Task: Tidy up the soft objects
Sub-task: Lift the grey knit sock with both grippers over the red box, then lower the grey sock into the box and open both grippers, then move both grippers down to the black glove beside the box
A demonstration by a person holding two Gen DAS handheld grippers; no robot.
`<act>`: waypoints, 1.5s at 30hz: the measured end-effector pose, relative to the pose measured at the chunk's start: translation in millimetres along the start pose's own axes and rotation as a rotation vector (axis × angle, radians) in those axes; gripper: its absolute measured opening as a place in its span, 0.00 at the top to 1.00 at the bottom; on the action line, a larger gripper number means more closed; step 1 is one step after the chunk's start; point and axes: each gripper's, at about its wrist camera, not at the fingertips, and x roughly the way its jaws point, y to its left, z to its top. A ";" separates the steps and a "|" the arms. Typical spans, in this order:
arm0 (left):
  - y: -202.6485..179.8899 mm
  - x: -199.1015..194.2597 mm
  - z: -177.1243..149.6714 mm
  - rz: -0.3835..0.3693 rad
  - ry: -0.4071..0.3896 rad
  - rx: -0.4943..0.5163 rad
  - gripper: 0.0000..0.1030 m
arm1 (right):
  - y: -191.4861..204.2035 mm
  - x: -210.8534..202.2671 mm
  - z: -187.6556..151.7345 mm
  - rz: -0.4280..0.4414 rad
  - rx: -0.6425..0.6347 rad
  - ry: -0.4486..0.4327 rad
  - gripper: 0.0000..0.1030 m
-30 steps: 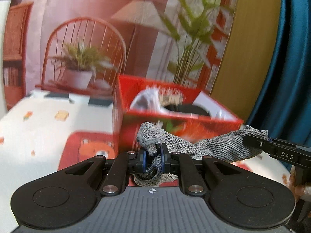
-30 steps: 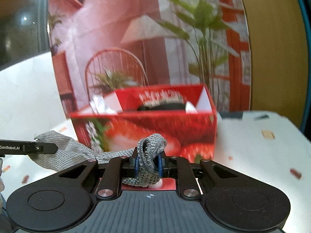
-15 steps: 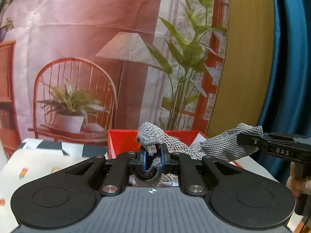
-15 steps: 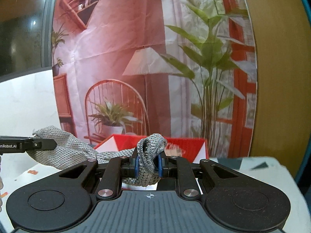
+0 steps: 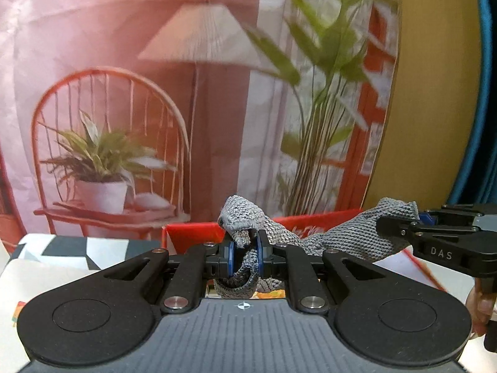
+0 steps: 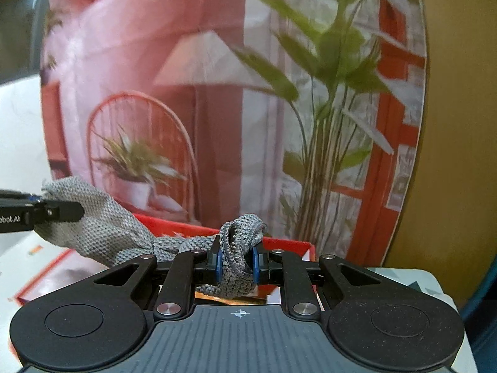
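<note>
Cloth, grey knit, hangs stretched between my two grippers above the red box. My left gripper pinches one bunched end, and my right gripper clamps the other.

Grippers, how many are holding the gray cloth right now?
2. The left gripper pinches one end of the gray cloth; the right gripper pinches the other end, above the red box.

Both wrist views look forward along their own tongs, side by side, sharing one backdrop — and the red box close below.
</note>
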 end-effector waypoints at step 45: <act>15.1 -101.6 -63.4 -0.036 -0.019 -0.090 0.38 | 11.9 -82.4 -61.7 0.062 0.106 -0.120 0.57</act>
